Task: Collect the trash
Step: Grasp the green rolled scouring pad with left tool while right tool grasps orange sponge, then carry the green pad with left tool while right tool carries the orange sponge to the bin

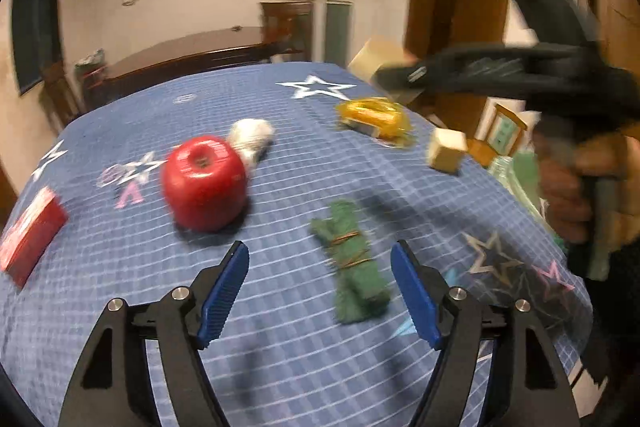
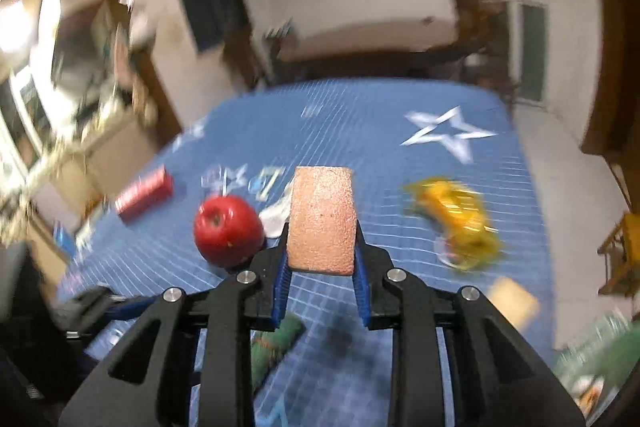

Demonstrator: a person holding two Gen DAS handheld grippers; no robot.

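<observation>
Left to right on the blue star-print tabletop (image 1: 280, 367): a red box (image 1: 30, 233) sat at the left edge, then a red apple (image 1: 205, 183) with a white crumpled wad (image 1: 252, 139) touching its far side. Your left hand-held gripper (image 1: 320, 291) hung low over the cloth with its blue pads spread wide and nothing pinched; a green cloth bundle tied with rubber bands (image 1: 354, 263) lay between them, nearer the right pad. Farther back lay a yellow wrapper (image 1: 374, 119), and a small pale cube (image 1: 447, 150) near the right edge. Your right hand-held gripper (image 2: 321, 259) was raised above the tabletop, pinching a tan block (image 2: 322, 219) upright between its pads.
</observation>
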